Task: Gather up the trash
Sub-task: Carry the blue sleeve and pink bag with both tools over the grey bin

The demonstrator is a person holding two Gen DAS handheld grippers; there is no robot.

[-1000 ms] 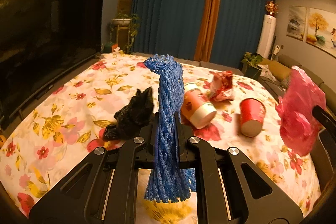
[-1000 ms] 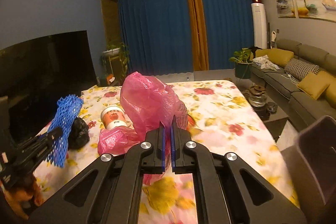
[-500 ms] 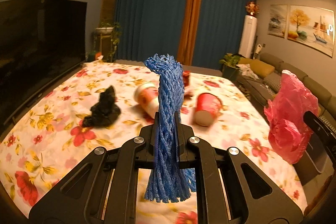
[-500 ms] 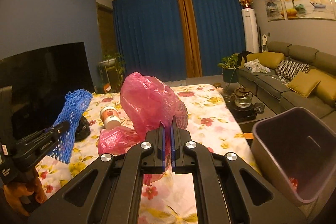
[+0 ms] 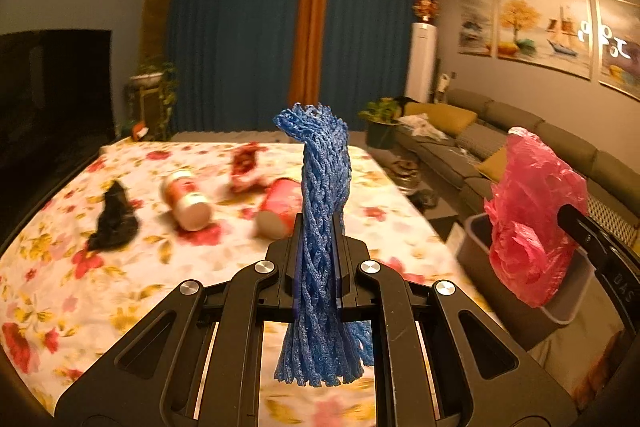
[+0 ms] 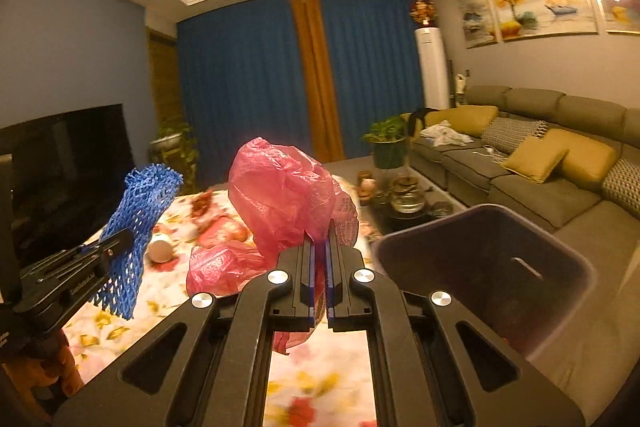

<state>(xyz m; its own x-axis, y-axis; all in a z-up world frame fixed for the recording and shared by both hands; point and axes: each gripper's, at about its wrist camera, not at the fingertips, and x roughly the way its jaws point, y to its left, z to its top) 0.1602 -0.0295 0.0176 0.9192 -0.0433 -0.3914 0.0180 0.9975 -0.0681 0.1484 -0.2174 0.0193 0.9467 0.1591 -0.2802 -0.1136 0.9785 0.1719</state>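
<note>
While our left gripper (image 5: 316, 263) clamps the blue foam net (image 5: 322, 211), our right gripper (image 6: 318, 267) pinches the pink plastic bag (image 6: 280, 195); the bin (image 6: 488, 267) sits at three o'clock.

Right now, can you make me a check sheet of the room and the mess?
Surface: table under a flowered cloth.
Job's things: blue foam net, pink plastic bag, grey bin beside the table.
Clutter: black bag, two tipped cups, red wrapper on the cloth.
Grippers: left claw shut on the net; right claw shut on the bag.
Cables: nothing seen.
Surroundings: blue curtains, sofa, television, plants.
</note>
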